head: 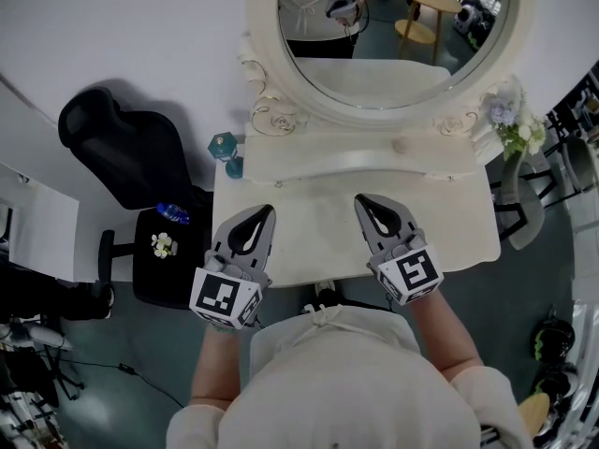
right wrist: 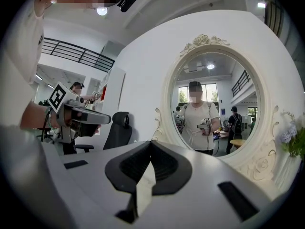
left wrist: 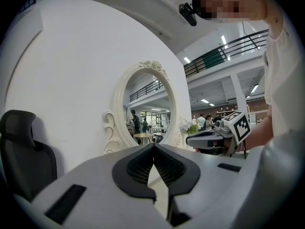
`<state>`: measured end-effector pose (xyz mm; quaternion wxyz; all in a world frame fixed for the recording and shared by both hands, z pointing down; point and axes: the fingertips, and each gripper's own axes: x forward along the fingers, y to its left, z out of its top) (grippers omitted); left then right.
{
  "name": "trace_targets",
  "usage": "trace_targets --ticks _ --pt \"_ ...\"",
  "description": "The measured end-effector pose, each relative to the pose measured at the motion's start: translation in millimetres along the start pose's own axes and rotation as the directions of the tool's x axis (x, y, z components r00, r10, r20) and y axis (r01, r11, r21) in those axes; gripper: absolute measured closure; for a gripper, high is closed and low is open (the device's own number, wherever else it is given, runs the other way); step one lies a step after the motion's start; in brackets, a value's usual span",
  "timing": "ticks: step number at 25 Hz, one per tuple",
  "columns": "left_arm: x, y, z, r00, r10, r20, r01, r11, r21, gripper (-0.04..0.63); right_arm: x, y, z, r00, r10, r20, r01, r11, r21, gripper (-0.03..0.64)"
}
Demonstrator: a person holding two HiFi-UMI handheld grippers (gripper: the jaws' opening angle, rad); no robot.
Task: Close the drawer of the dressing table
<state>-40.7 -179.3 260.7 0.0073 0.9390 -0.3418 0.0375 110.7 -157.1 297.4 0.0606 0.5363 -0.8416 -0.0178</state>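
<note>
The cream dressing table point(head: 449, 232) with its oval mirror point(head: 393, 26) stands in front of me. Its drawer front is hidden under the top's near edge, so I cannot tell how the drawer stands. My left gripper point(head: 270, 210) hovers over the left half of the table top, jaws shut and empty. Beside it, my right gripper point(head: 358, 199) is over the right half, also shut on nothing. Both point level toward the mirror point(right wrist: 214, 109). The left gripper view shows the left gripper's tips point(left wrist: 153, 145) closed together. The right gripper view shows the same for the right gripper point(right wrist: 151, 142).
A teal bottle point(head: 225, 145) stands at the table's back left corner. A vase of pale flowers point(head: 517, 134) is at the back right. A black office chair point(head: 131, 148) and a black seat holding small items point(head: 164, 251) are left of the table, and another chair point(head: 529, 218) is on the right.
</note>
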Motion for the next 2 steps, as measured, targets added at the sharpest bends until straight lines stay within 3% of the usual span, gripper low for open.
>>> trace_targets --ticks 2 --pt "-0.9 2.0 -0.8 1.000 0.005 -0.006 -0.005 1.000 0.000 0.577 2.1 2.6 -0.2 1.000 0.006 -0.002 -0.006 1.000 -0.004 0.615"
